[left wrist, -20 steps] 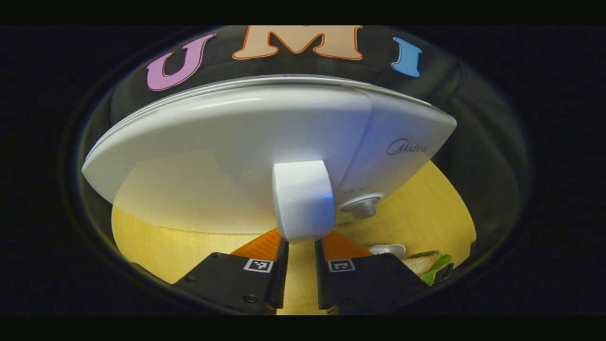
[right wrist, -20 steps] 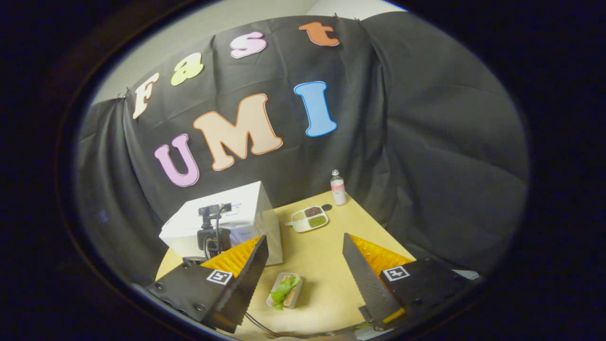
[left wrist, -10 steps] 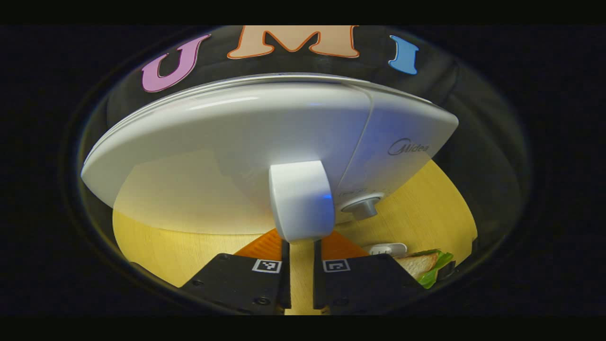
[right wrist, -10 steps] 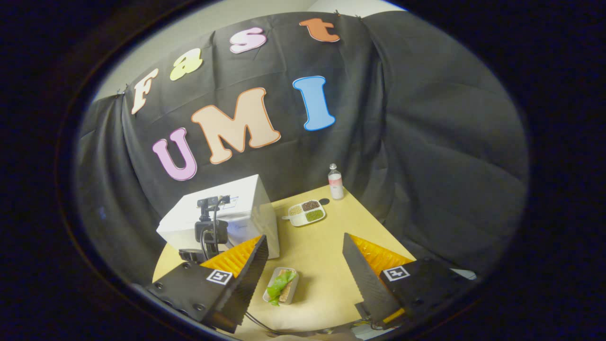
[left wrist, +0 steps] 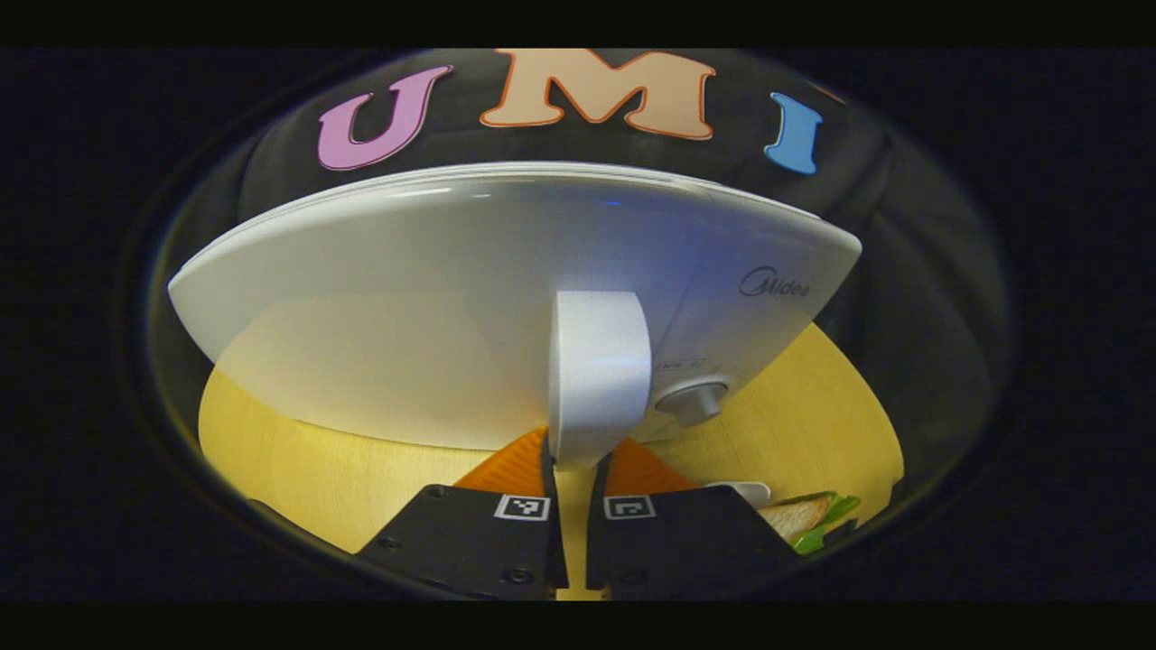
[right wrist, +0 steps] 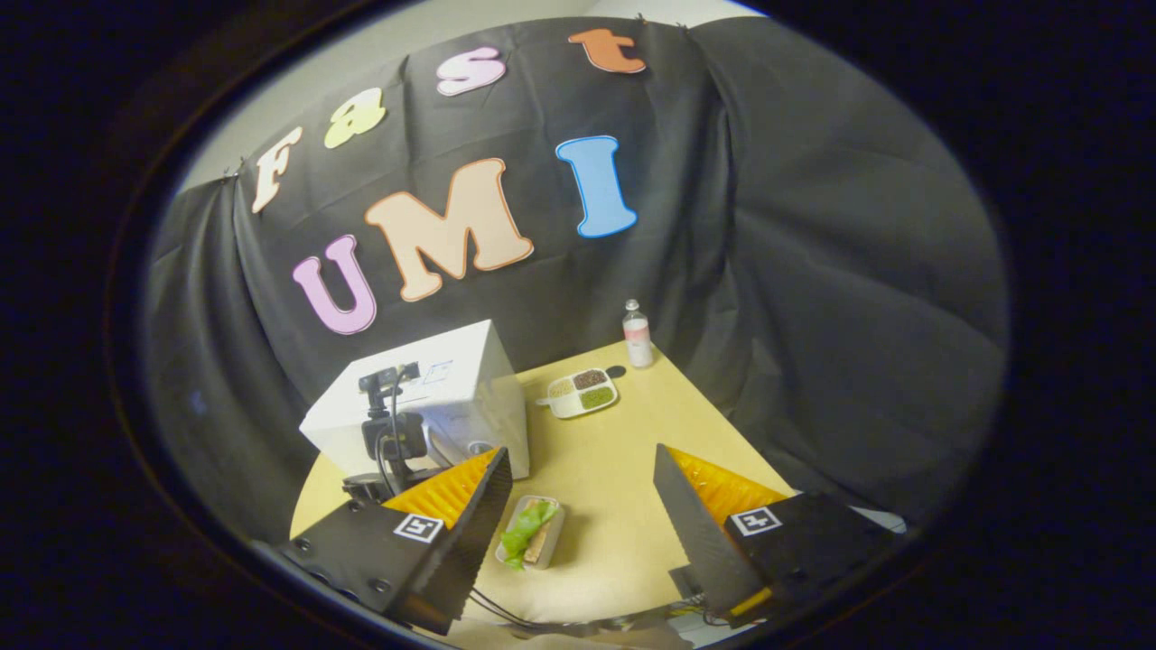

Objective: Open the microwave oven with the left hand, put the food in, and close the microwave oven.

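— Yellow wooden tabletop against the black cloth wall was your whole stage. How did your left gripper stand?

— You had its two fingers drawn nearly together, a narrow gap between them, with the lower end of the white upright door handle sitting right at the tips. They looked pinched on the handle, though you couldn't see both pads press.

— And the oven?

— The white boxy microwave oven loomed directly ahead of your left fingers, its door front broad and close, the round grey control knob just right of the handle. In the right gripper view the same oven stood at the table's far left corner, with your left gripper held level against its front.

— Your right gripper?

— You held it high, tilted down over the table, fingers spread wide and holding nothing.

— Where was the food?

— The sandwich with green lettuce in a small white tray lay on the table below and between your right fingers, nearer the left one, untouched. In the left gripper view it showed low at the right, beside your right finger.

— Anything else?

— A white divided dish of grains and a small clear bottle with a pink label stood near the far edge.
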Available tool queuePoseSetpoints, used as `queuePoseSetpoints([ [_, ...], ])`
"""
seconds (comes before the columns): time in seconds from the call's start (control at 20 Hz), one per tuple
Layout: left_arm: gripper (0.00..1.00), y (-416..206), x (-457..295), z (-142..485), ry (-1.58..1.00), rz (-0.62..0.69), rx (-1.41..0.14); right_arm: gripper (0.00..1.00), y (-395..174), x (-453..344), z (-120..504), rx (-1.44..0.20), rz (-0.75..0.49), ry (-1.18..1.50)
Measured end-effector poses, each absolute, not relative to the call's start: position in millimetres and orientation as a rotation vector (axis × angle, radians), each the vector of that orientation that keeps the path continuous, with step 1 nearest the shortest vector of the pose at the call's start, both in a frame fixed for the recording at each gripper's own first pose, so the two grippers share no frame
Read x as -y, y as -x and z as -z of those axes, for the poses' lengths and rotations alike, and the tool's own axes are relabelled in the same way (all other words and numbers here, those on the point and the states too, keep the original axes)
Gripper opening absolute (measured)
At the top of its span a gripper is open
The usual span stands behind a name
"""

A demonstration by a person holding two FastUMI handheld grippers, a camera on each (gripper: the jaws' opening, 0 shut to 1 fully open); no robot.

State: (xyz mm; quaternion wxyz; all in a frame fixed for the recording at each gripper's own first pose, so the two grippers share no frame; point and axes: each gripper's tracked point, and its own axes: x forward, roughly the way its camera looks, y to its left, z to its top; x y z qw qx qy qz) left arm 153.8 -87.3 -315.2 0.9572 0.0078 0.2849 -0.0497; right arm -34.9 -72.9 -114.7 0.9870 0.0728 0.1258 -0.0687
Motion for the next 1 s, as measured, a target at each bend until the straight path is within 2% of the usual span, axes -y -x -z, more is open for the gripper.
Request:
queuePoseSetpoints([
  [0.15,0.07,-154,87,314,-0.003,0.073,-0.544,0.92,39,81,119,-0.271,0.123,-0.131],
  [0.2,0.06,-154,86,314,0.008,0.063,-0.532,0.99,40,84,120,-0.275,0.115,-0.126],
  [0.25,0.07,-154,86,314,0.025,0.049,-0.512,0.92,41,88,121,-0.278,0.109,-0.12],
  [0.4,0.05,-155,84,312,0.078,-0.023,-0.471,0.92,43,98,126,-0.295,0.073,-0.113],
  [0.45,0.05,-154,84,312,0.093,-0.043,-0.458,0.99,43,102,129,-0.303,0.061,-0.113],
  [0.5,0.05,-154,83,311,0.1,-0.056,-0.448,0.99,43,107,132,-0.309,0.051,-0.11],
  [0.85,0.02,-154,84,311,0.091,-0.035,-0.445,0.99,36,124,142,-0.335,0.004,-0.092],
  [0.9,0.03,-154,84,310,0.091,-0.034,-0.44,0.99,34,125,142,-0.334,-0.001,-0.088],
  [0.95,0.03,-155,84,310,0.093,-0.038,-0.439,0.92,32,125,143,-0.334,-0.003,-0.082],
  [1.0,0.03,-156,83,309,0.092,-0.044,-0.436,0.99,31,126,143,-0.335,-0.003,-0.075],
])
